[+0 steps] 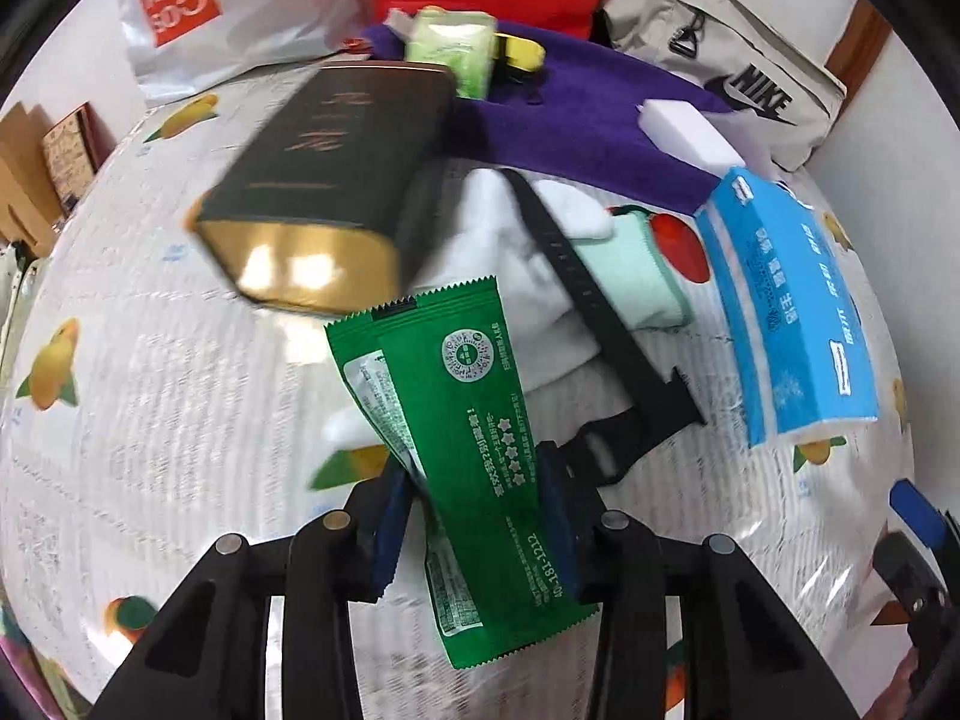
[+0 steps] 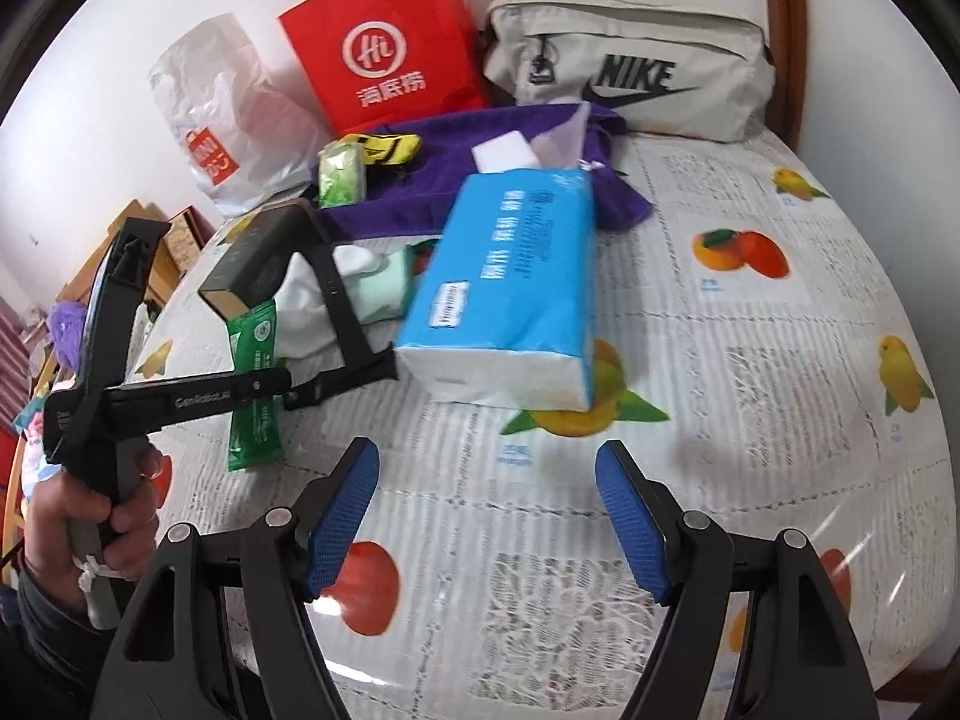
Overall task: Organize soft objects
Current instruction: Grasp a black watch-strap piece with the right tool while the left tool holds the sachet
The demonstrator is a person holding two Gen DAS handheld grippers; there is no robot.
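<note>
My left gripper (image 1: 474, 516) is shut on a green foil sachet (image 1: 456, 450) and holds it above the table; the sachet also shows in the right wrist view (image 2: 255, 384). My right gripper (image 2: 486, 516) is open and empty over the tablecloth, short of a blue tissue pack (image 2: 510, 282). The same tissue pack lies at the right in the left wrist view (image 1: 786, 306). White and mint cloths (image 1: 540, 276) lie under a black strap (image 1: 600, 312). A purple towel (image 1: 576, 120) carries a white sponge (image 1: 690, 132) and a small green tissue pack (image 1: 450, 48).
A dark box with a gold end (image 1: 324, 180) lies beside the cloths. A red paper bag (image 2: 384, 42), a white plastic bag (image 2: 222, 114) and a beige Nike bag (image 2: 630, 66) stand at the back against the wall. The fruit-print tablecloth (image 2: 750, 360) covers the table.
</note>
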